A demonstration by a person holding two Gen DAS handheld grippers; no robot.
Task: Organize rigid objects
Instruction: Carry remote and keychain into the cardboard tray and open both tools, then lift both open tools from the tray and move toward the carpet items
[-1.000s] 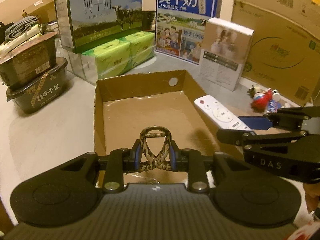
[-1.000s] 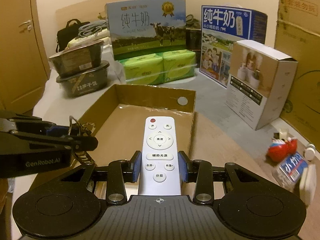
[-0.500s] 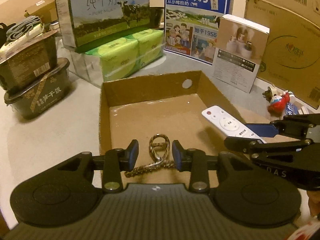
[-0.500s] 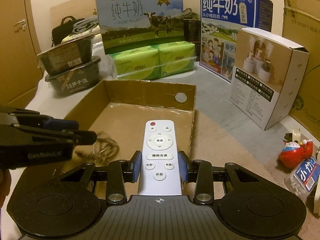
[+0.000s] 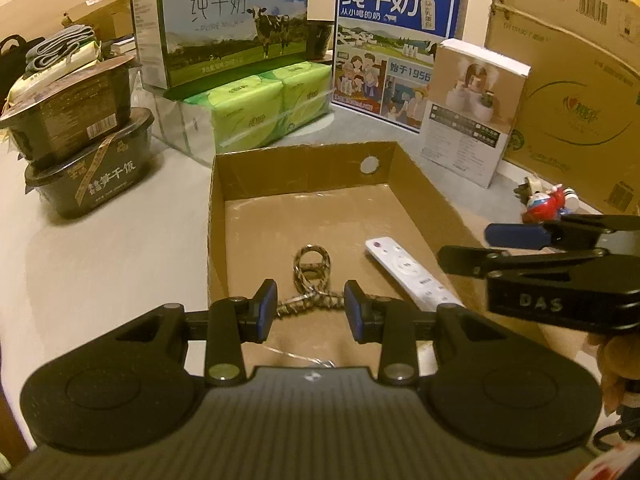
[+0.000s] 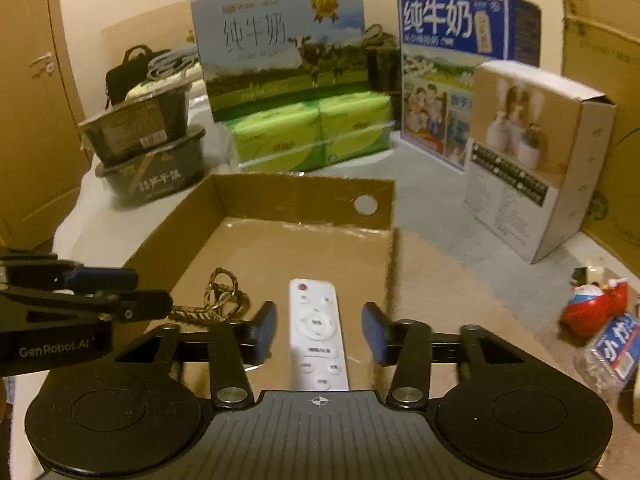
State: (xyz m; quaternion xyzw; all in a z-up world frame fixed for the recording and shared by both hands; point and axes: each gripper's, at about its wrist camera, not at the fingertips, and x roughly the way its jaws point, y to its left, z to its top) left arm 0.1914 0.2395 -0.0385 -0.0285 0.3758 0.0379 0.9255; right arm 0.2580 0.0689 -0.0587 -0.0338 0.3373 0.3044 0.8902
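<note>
A shallow cardboard tray (image 5: pixel 304 176) (image 6: pixel 304 196) lies in front of me. A braided cord keychain (image 5: pixel 312 276) (image 6: pixel 218 300) lies on its floor. A white remote (image 5: pixel 408 272) (image 6: pixel 318 332) lies on the floor to the right of it. My left gripper (image 5: pixel 310 310) is open above the keychain's near end, holding nothing. My right gripper (image 6: pixel 319 330) is open with the remote lying loose between its fingers. Each gripper shows from the side in the other's view.
Two stacked black food tubs (image 5: pixel 80 152) stand at the left. Green tissue packs (image 5: pixel 256 112), two milk cartons (image 5: pixel 224 20) (image 5: pixel 396 40) and a white box (image 5: pixel 472 112) stand behind the tray. A red figurine (image 6: pixel 592 304) and a small packet (image 6: pixel 612 348) lie at the right.
My left gripper opened and dropped the keychain onto the tray floor. My right gripper then opened and let the remote go onto the tray floor. Both grippers have drawn back.
</note>
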